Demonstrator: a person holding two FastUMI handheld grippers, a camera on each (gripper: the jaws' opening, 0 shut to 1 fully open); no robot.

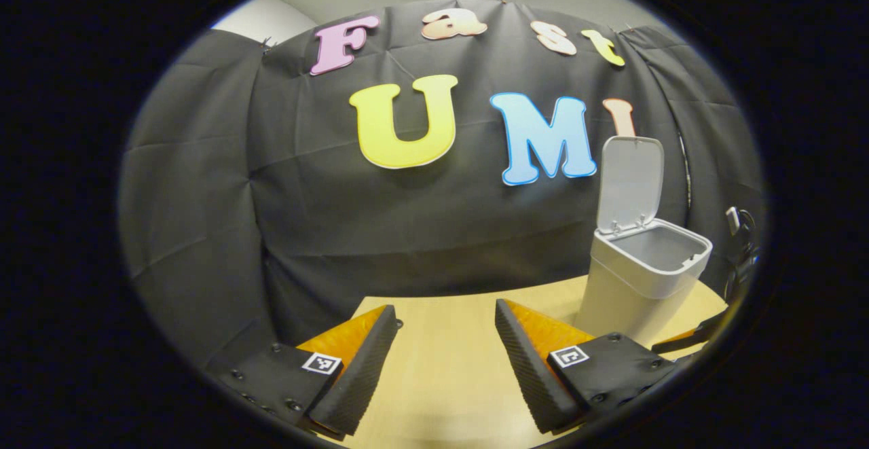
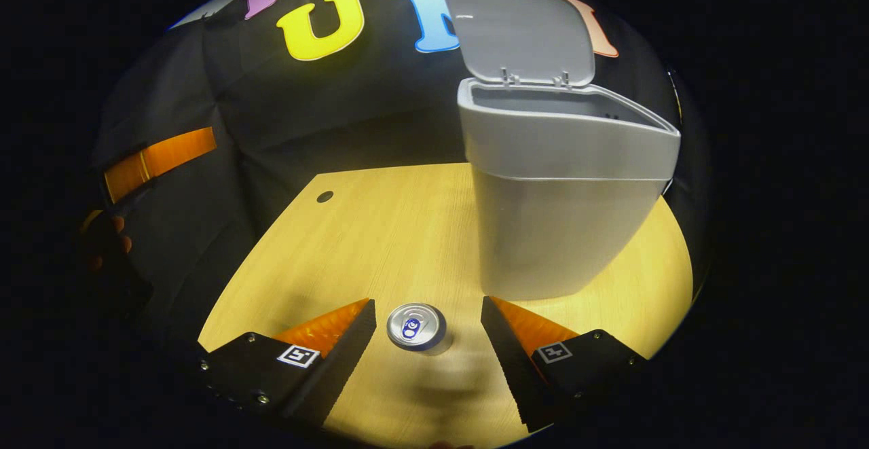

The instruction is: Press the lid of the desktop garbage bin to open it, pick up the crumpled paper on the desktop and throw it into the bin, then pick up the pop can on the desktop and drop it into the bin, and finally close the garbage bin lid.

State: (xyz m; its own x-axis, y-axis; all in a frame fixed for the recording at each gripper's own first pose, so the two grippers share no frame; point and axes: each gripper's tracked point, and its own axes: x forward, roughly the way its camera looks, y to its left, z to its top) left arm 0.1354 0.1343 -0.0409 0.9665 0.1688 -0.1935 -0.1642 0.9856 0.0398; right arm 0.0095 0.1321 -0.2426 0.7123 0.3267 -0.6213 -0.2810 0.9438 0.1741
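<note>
Pop can (image 2: 417,327) upright between right claw (image 2: 428,323) fingers, untouched.

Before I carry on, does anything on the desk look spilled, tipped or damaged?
Nothing stands out. The pop can stands upright between the open right gripper fingers; the garbage bin sits upright, lid raised.

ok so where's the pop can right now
In the right gripper view the pop can stands upright on the table, between the open right gripper fingers and untouched, just ahead-left of the bin.
</note>
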